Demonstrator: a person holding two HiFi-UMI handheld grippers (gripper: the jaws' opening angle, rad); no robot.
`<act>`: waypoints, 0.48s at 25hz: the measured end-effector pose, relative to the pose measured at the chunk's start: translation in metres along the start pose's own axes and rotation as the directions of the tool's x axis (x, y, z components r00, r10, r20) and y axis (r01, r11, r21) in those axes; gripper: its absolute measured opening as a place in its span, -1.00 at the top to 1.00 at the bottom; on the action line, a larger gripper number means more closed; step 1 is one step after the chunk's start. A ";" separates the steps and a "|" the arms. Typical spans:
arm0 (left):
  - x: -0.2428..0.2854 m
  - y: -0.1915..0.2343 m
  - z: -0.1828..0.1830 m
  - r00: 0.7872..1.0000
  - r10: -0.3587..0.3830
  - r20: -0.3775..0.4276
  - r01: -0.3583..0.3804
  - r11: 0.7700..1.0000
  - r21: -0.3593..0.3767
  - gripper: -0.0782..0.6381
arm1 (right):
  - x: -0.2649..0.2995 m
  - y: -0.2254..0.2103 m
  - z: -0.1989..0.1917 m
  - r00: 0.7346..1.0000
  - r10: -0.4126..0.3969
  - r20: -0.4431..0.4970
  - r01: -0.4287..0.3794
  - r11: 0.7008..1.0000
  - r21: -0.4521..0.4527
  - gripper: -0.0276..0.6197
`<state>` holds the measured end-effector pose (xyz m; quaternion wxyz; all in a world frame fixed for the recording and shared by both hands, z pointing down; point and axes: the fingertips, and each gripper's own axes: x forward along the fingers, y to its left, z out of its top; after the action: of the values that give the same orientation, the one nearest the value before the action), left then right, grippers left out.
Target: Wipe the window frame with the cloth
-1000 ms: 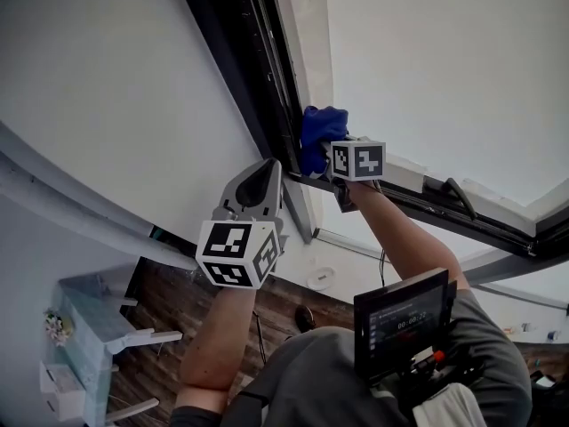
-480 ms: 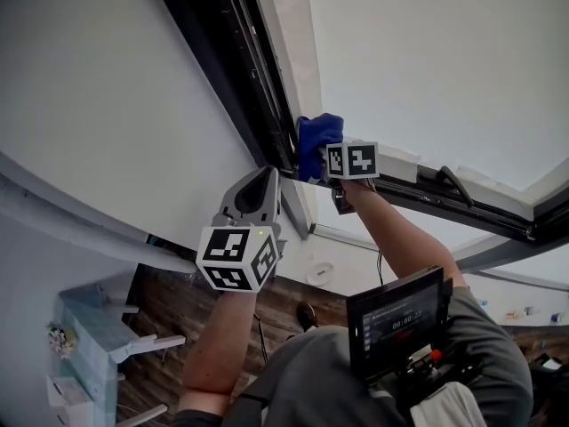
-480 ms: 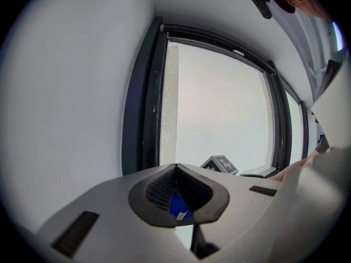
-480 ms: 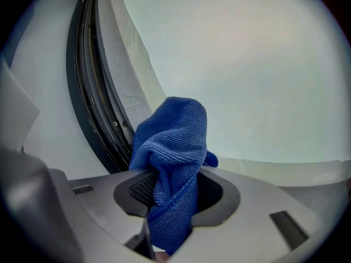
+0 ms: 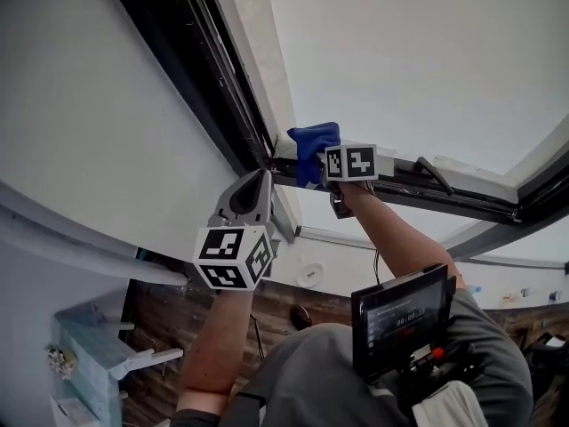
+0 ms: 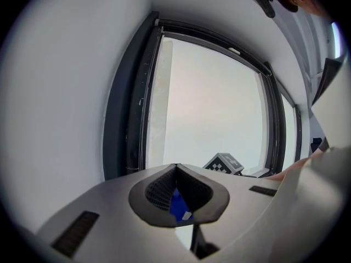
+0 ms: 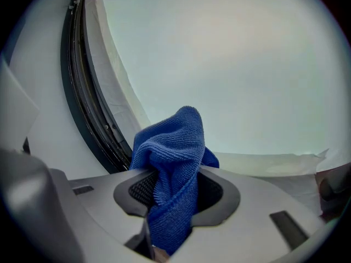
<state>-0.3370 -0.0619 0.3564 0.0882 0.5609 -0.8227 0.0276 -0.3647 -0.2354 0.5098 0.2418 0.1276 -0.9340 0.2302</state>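
Nearest us, below the window frame (image 5: 206, 78), a small screen (image 5: 400, 317) sits on the person's chest, with both forearms raised past it. The left gripper (image 5: 256, 181) hangs near the frame's corner without touching it. Its jaws are pressed together with nothing in them. The blue showing through the gap behind its tips is only the cloth further off. We see no real change there over the last second.

Next up, the right gripper (image 7: 174, 186) is clamped on the blue cloth (image 7: 175, 138), which bunches up out of the jaws and trails down behind them. The cloth sits at the frame's corner, on the pale ledge where the slanted dark side rail meets the lower bar (image 5: 444, 196).

Compared with a second ago, the cloth has come down off the side rail and gone a little way along the lower bar, away from the corner. The head camera also swung, so we call the shift small. We judge that the side-rail pass ends here and the wipe turns onto the lower bar. Most of that bar is still to do, out toward the handle (image 5: 434, 169).

Beyond the frame there is only bright pale glass (image 5: 418, 52).
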 end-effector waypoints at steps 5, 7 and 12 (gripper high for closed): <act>0.009 -0.017 -0.001 0.999 -0.037 0.003 0.037 0.999 -0.008 0.76 | -0.028 -0.027 -0.006 0.999 -0.049 0.005 0.049 0.999 0.020 0.42; 0.012 -0.026 -0.002 0.999 -0.051 0.003 0.051 0.999 -0.010 0.76 | -0.040 -0.039 -0.010 0.998 -0.068 0.007 0.068 0.997 0.030 0.42; 0.028 -0.059 0.002 0.991 -0.129 0.016 0.130 0.992 -0.004 0.76 | -0.077 -0.074 -0.010 0.991 -0.132 0.033 0.129 0.990 0.060 0.42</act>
<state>-0.2921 -0.1103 0.3564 0.0851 0.6130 -0.7853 0.0153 -0.2693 -0.2848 0.5056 0.2352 0.1995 -0.9209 0.2382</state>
